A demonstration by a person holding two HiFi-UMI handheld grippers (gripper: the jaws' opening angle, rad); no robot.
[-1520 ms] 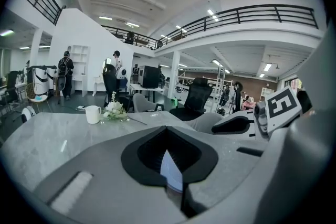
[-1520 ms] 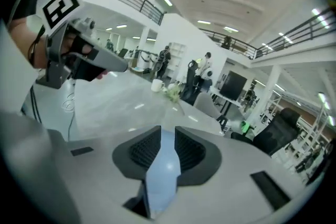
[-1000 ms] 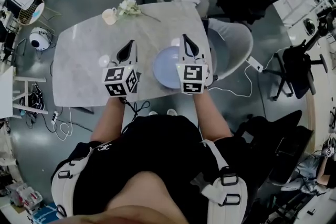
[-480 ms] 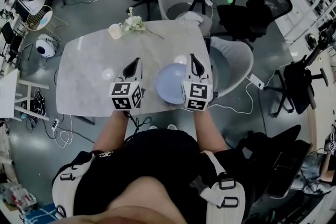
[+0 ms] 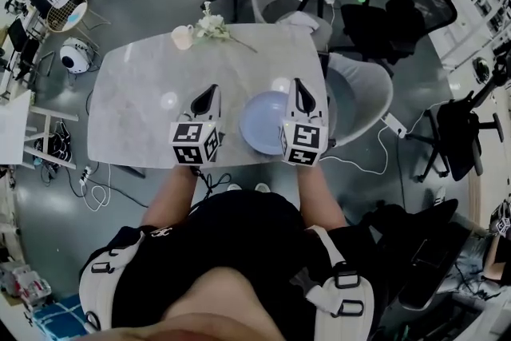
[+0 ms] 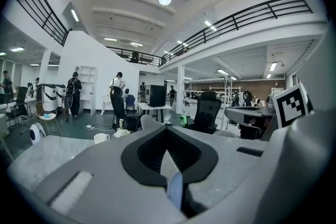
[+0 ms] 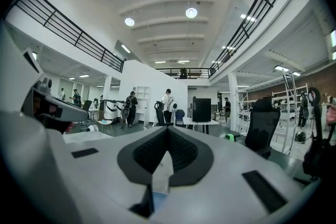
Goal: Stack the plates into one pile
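Plates (image 5: 267,122) showed as one pale blue round near the front edge of the table (image 5: 136,116), between the two grippers; whether it was one plate or several already nested, I could not tell. Nothing lay on it. It looked stiff, smooth and breakable, probably slippery, so the rim seemed the place to pinch. The left gripper (image 5: 209,96) and right gripper (image 5: 300,90) each had jaws pressed together on nothing. A cup (image 5: 183,37) stood far off beside flowers (image 5: 211,26), its inside hidden.

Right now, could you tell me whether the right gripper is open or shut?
Shut: the right gripper has its jaws meeting at the tips in its own view, with nothing held between them.
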